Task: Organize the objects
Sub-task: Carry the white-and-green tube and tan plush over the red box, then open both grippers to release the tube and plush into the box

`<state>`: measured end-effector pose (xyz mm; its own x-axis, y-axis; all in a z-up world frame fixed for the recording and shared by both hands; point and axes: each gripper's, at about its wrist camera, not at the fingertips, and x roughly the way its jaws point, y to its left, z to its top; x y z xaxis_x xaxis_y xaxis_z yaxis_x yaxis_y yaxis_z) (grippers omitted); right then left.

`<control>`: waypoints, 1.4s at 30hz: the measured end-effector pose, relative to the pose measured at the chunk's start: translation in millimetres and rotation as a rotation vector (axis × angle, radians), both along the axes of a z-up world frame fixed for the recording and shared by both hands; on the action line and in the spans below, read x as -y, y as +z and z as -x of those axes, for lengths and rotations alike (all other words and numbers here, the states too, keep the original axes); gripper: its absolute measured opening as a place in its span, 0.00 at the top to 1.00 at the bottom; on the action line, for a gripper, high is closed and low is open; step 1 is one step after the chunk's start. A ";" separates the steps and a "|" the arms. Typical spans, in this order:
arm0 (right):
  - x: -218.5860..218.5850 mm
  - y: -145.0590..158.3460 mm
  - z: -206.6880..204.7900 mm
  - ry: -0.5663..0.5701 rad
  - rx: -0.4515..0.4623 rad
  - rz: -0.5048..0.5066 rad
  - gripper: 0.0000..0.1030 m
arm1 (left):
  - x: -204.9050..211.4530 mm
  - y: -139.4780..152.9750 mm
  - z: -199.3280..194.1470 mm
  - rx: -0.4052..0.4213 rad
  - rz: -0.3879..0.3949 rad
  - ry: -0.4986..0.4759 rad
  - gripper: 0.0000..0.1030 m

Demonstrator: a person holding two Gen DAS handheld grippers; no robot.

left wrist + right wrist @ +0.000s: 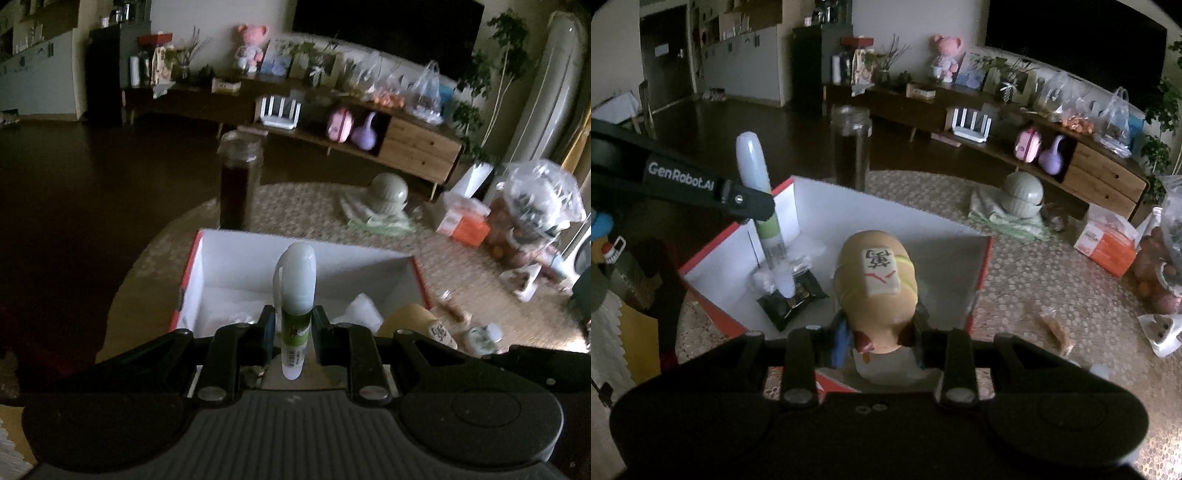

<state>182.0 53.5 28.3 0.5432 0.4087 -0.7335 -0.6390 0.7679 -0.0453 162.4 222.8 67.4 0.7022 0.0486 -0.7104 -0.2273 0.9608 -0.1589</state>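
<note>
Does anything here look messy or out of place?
Yes. A small wrapped snack lies loose on the woven mat, outside the white box. Inside the box, a dark packet sits crooked under the tip of the green-labelled tube held by the left gripper.

The left gripper [294,325] pinches a white-capped green tube [296,302] upright over the red-edged white box [402,273]; a dark jar [238,177] stands just beyond the box
</note>
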 end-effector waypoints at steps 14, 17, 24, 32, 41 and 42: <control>-34.0 -44.6 -24.5 0.064 -0.101 0.053 0.67 | -17.2 -56.3 -27.3 -0.167 -0.063 -0.017 0.81; -39.5 -49.3 -27.7 0.058 -0.110 0.056 0.66 | -17.6 -64.4 -33.4 -0.186 -0.056 -0.016 0.81; -43.4 -57.4 -29.8 0.072 -0.137 0.054 0.65 | -19.7 -82.0 -46.1 -0.219 -0.059 -0.013 0.81; -39.2 -59.1 -32.7 0.063 -0.167 0.025 0.62 | -18.7 -99.5 -51.7 -0.259 -0.067 -0.019 0.81; -29.4 -53.7 -29.6 0.039 -0.175 -0.020 0.52 | -17.3 -106.9 -51.1 -0.274 -0.081 -0.027 0.80; -27.0 -52.3 -29.3 0.037 -0.175 -0.030 0.46 | -16.5 -107.4 -50.7 -0.274 -0.082 -0.027 0.80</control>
<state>211.3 80.5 -24.0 0.3928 0.4489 -0.8027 -0.6626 0.7434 0.0915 213.1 239.3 -40.0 0.4862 0.0979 -0.8683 -0.2250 0.9742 -0.0162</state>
